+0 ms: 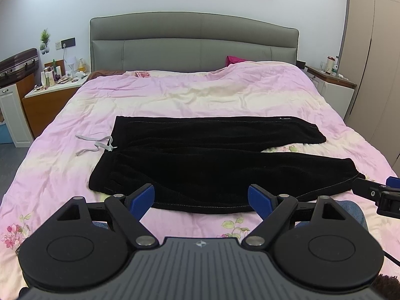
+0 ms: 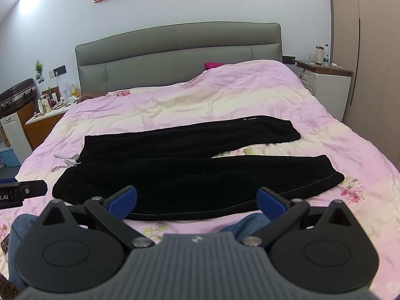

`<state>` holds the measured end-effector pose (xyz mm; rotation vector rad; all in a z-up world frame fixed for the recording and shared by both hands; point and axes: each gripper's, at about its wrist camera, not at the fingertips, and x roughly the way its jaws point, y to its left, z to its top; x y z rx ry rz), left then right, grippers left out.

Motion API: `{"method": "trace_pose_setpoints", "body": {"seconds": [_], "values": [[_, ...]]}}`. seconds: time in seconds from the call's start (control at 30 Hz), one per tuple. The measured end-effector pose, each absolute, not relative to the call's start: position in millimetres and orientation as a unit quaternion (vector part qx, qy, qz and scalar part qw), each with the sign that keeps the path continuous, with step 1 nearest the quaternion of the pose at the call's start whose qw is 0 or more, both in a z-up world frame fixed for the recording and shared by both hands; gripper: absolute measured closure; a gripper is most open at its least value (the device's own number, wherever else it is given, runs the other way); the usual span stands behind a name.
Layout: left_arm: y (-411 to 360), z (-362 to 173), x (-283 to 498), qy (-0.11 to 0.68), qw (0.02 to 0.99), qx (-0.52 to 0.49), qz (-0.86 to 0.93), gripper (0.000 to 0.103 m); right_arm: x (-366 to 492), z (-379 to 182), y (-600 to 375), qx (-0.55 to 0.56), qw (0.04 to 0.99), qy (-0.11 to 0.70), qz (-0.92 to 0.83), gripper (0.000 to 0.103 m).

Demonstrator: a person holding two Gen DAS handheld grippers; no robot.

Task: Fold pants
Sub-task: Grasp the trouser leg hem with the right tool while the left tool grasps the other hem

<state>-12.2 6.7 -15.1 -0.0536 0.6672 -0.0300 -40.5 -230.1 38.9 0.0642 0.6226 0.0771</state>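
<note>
Black pants (image 1: 205,160) (image 2: 190,175) lie spread flat across the pink bed cover, waistband at the left, both legs running to the right with a gap between the cuffs. A grey drawstring (image 1: 97,145) (image 2: 66,162) trails from the waistband. My left gripper (image 1: 201,197) hovers open near the pants' front edge, nothing between its blue pads. My right gripper (image 2: 197,200) is also open and empty, over the same front edge, further right. In the left wrist view the right gripper's body (image 1: 377,195) shows at the right margin beside the near cuff.
The bed cover (image 1: 200,95) reaches back to a grey headboard (image 1: 195,42). A cluttered nightstand (image 1: 52,90) stands left of the bed, another nightstand (image 2: 325,77) with bottles on the right. Blue-jeaned knees (image 2: 22,230) of a person press against the bed's front edge.
</note>
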Motion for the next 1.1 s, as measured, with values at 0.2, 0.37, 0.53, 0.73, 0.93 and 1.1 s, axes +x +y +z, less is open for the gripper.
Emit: {"method": "trace_pose_setpoints", "body": {"seconds": [0.2,0.37,0.53,0.73,0.93,1.1], "values": [[12,-16,-8,0.336,0.942,-0.009,-0.021,0.004,-39,38,-233,0.036,0.950,0.307,0.046,0.005],[34,-15,8,0.356,0.934,0.019,-0.027,0.008,-25,37,-250,0.067,0.948,0.300,0.085,0.005],[60,-17,35,0.375,0.924,0.049,-0.051,0.017,3,43,-277,0.045,0.956,0.279,0.080,0.005],[82,-35,77,0.394,0.899,0.142,-0.124,0.022,61,37,-316,-0.049,0.951,0.282,0.118,0.005],[97,-78,135,0.438,0.853,0.238,-0.156,0.027,147,-8,-367,-0.115,0.910,0.363,0.162,0.027],[101,-131,172,0.478,0.800,0.321,-0.168,0.027,204,-62,-396,-0.157,0.875,0.422,0.179,0.035]]}}
